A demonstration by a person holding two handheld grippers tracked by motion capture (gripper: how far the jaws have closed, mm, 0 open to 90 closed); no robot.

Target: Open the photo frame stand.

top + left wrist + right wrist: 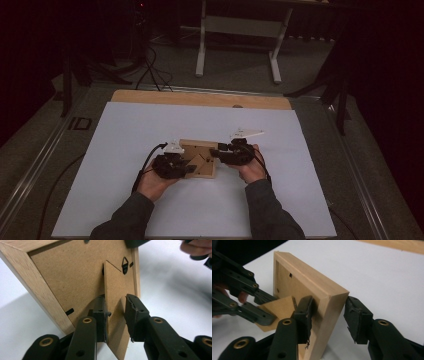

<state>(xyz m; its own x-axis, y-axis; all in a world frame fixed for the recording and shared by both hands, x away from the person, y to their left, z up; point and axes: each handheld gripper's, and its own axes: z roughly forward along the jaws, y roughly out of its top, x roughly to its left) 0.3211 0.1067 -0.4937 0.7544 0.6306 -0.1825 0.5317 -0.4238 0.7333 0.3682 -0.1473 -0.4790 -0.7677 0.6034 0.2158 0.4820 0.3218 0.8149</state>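
A: We see the picture frame [199, 159] face down mid-bench on the white sheet [125, 150]. Our left tongs [115, 315] straddle its cardboard stand [115, 290], one pad touching, the other just off.

B: Our right tongs [328, 317] bracket the frame's corner, not yet pinching. We judge: steady the rim first, then swing the stand gently; the hanging hook [125, 263] sits close.
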